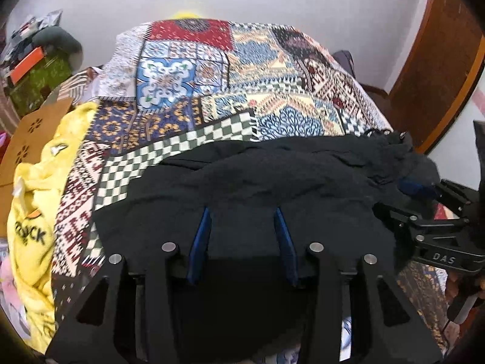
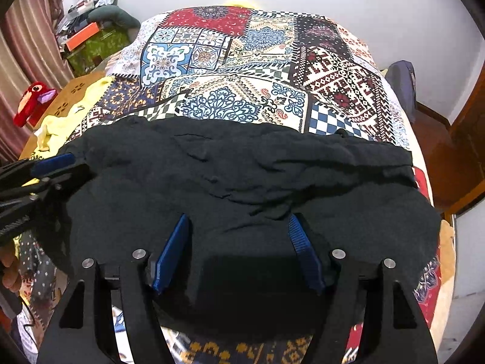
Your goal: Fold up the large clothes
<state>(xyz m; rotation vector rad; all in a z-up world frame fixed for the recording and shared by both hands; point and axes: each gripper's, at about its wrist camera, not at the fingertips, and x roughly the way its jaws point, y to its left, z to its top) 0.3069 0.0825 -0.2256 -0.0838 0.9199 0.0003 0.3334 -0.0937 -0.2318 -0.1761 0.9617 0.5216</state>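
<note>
Bedroom scene, white walls, patchwork bedspread [image 2: 242,69] covering the bed. Left gripper [image 1: 244,212] angles down at the near edge of a black garment [image 1: 272,176]; blue pads [image 1: 201,236] stand apart with dark cloth lying between them, jaws partly spread. Cloth bunches over the fingertips, so whether the pads press on it cannot be told. Right gripper [image 2: 239,218] is also tilted down onto the same black garment [image 2: 242,166], blue pads [image 2: 172,248] set wider apart, fabric lying in the gap and humped between them, no clear pinch visible. In the right wrist view the left gripper comes in from the left edge, at the garment's left end; in the left wrist view the right gripper sits at the right edge, by the garment's crumpled right end. Garment lies wrinkled across the near part of the bed, spread side to side, far edge resting on the checkered patches. Beyond it the bedspread is bare up to the wall. Yellow printed garment [image 1: 33,212] heaps at the left side of the bed, beside a brown cut-out panel [image 1: 27,139]. Red plush toy [image 2: 31,100] sits farther left near curtains [image 2: 24,45]. Clutter pile [image 2: 91,30] in the far left corner, wooden door [image 1: 439,60] on the right.
</note>
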